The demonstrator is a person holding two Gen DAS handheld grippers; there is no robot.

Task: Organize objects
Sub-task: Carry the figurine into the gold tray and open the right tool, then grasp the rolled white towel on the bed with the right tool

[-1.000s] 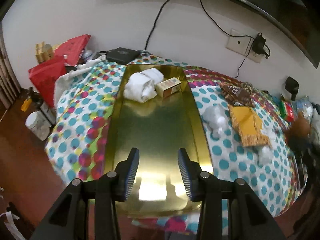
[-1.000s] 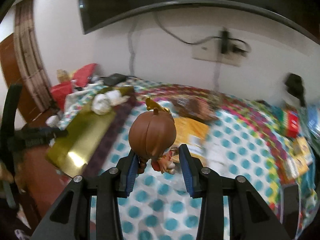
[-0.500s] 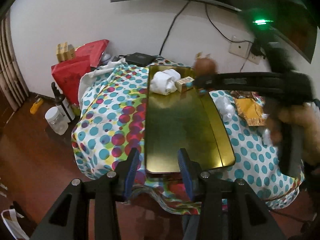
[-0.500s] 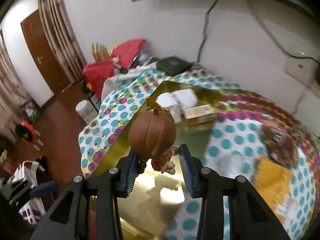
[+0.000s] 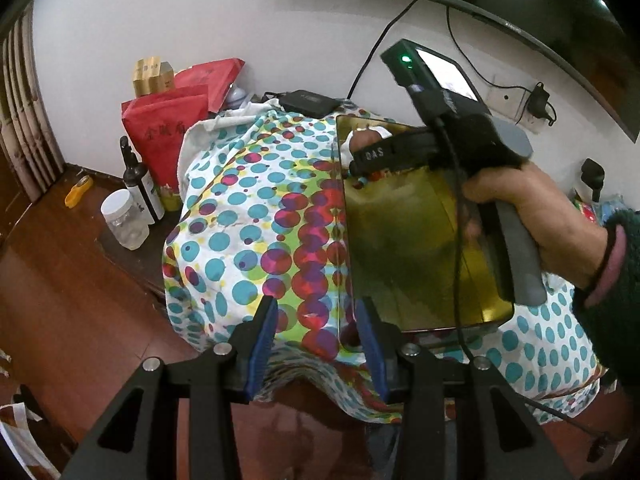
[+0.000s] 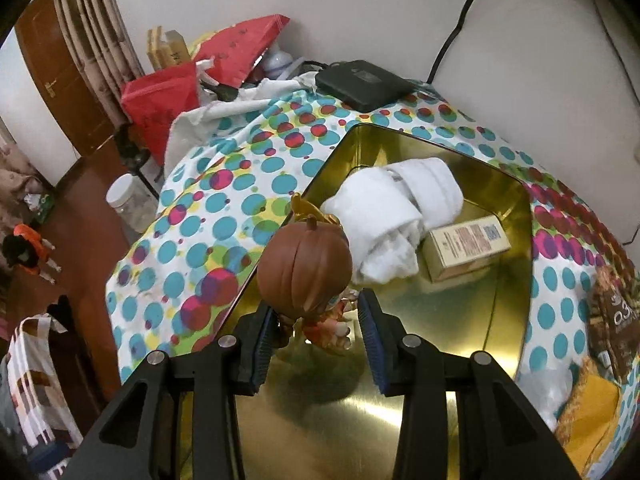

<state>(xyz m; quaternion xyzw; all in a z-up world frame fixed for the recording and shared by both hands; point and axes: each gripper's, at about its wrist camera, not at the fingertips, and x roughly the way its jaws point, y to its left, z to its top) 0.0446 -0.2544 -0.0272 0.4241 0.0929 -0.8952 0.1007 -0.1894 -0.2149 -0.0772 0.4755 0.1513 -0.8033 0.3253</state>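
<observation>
My right gripper (image 6: pixel 316 340) is shut on a small doll figure with a round brown head (image 6: pixel 306 276) and holds it just above the gold metal tray (image 6: pixel 452 320). A rolled white cloth (image 6: pixel 396 216) and a small beige box (image 6: pixel 466 252) lie at the tray's far end, just beyond the doll. My left gripper (image 5: pixel 316 344) is open and empty, off the near left corner of the tray (image 5: pixel 404 248), above the dotted cloth's edge. The right gripper and the hand holding it (image 5: pixel 516 196) cross the tray in the left wrist view.
A dotted tablecloth (image 5: pixel 256 216) covers the table. A black device (image 6: pixel 362 84) sits at the back by the wall. Red bags (image 5: pixel 168 128), a dark bottle (image 5: pixel 140 184) and a clear jar (image 5: pixel 124 220) stand on the floor at the left. Snack packets (image 6: pixel 612 312) lie right of the tray.
My right gripper has carried the doll left from the dotted cloth to over the tray and lowered it near the white cloth. My left gripper has pulled back and to the left.
</observation>
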